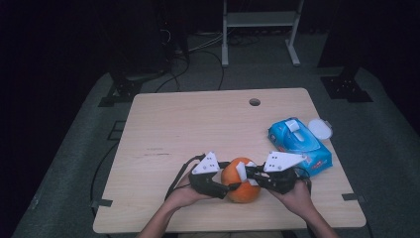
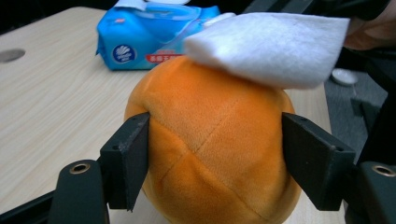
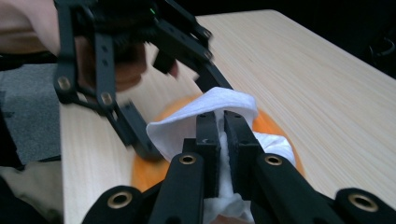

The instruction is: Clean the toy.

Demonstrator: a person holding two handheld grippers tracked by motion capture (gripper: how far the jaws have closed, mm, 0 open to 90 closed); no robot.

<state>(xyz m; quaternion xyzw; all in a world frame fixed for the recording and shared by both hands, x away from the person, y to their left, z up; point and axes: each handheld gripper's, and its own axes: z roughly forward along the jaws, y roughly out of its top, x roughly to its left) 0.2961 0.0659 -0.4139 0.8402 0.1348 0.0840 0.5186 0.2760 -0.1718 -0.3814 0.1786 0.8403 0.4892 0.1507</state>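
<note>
An orange plush ball (image 1: 241,187) rests near the front edge of the wooden table (image 1: 198,129). My left gripper (image 1: 229,187) is shut on the plush ball (image 2: 212,144), one jaw pressed on each side. My right gripper (image 1: 250,172) is shut on a folded white wipe (image 3: 205,119). The wipe (image 2: 273,46) lies across the top of the ball (image 3: 144,172). The wipe (image 1: 241,171) shows as a small white patch on the ball from above. The left gripper (image 3: 140,126) appears close behind the wipe in the right gripper view.
A blue pack of wet wipes (image 1: 299,144) lies to the right of the ball, its lid open, and the pack (image 2: 149,39) also shows behind the ball. A small white round lid (image 1: 320,129) sits beside it. A cable hole (image 1: 254,102) is at the far side.
</note>
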